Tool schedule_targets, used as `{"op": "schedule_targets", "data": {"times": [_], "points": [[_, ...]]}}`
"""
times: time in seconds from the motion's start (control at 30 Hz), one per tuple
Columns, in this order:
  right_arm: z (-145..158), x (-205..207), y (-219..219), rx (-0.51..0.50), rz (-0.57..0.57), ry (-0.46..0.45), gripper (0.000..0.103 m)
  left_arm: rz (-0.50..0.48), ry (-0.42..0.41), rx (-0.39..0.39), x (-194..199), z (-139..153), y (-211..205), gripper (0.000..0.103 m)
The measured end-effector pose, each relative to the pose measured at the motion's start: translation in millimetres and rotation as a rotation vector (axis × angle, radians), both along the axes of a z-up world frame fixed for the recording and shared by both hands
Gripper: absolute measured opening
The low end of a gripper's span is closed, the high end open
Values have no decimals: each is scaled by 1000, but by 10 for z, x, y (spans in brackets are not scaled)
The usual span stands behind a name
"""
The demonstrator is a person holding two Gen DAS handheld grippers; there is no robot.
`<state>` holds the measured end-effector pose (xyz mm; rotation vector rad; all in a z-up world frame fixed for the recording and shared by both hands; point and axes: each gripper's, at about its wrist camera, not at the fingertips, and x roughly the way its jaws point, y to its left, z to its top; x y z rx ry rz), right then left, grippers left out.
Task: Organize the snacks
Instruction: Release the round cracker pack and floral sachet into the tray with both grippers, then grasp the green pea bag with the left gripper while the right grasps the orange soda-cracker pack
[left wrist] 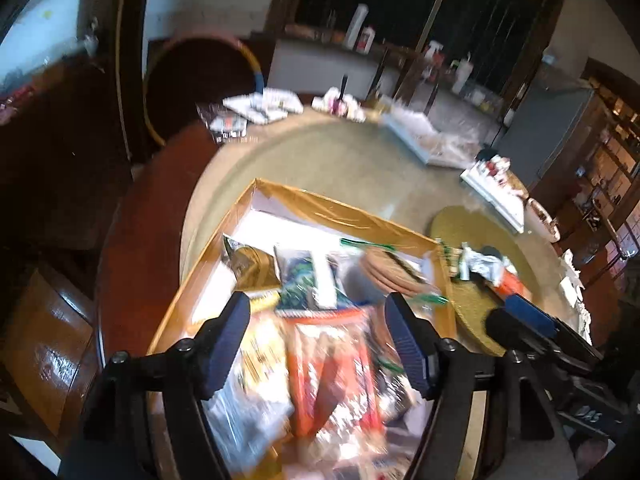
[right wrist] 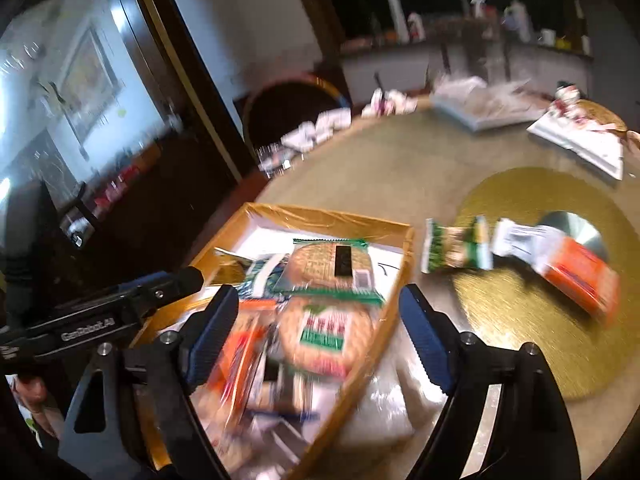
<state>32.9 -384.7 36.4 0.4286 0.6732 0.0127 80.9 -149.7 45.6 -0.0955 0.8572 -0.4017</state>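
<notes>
While both views are motion-blurred, left gripper [left wrist: 316,344] reads spread wide, nothing between its pads, hovering above the gold-rimmed box [left wrist: 352,210] on the counter [left wrist: 320,152]. Directly below and ahead of it: an orange-red snack pack [left wrist: 332,368], beyond that a green-patterned packet [left wrist: 308,280] and a round cracker pack with green edges [left wrist: 392,276], all inside the box.

Right gripper [right wrist: 316,344] also released, fingers apart, empty, over the near right part of the same box [right wrist: 328,216]. Between its fingers sits a round rice cracker pack with red-green label [right wrist: 324,336]; just ahead of that, a second round cracker pack [right wrist: 332,266].

Ahead and right of the right gripper, outside the box: a green-white snack packet [right wrist: 456,250] at the edge of the gold round mat [right wrist: 520,320], and an orange-white packet [right wrist: 568,268] lying on the mat.

Left gripper body shows at left of the right view, close alongside.
</notes>
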Motion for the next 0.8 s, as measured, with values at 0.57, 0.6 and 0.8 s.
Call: {"op": "schedule_targets", "data": {"times": [0.57, 0.6, 0.8], "points": [[324, -1986, -520, 6, -272, -155, 84, -185, -163, -18, -1558, 388, -777, 78], [344, -2037, -544, -4, -288, -156, 84, -188, -173, -15, -1609, 414, -798, 78], [576, -2359, -617, -94, -389, -172, 84, -191, -228, -12, -1853, 588, -870, 78]]}}
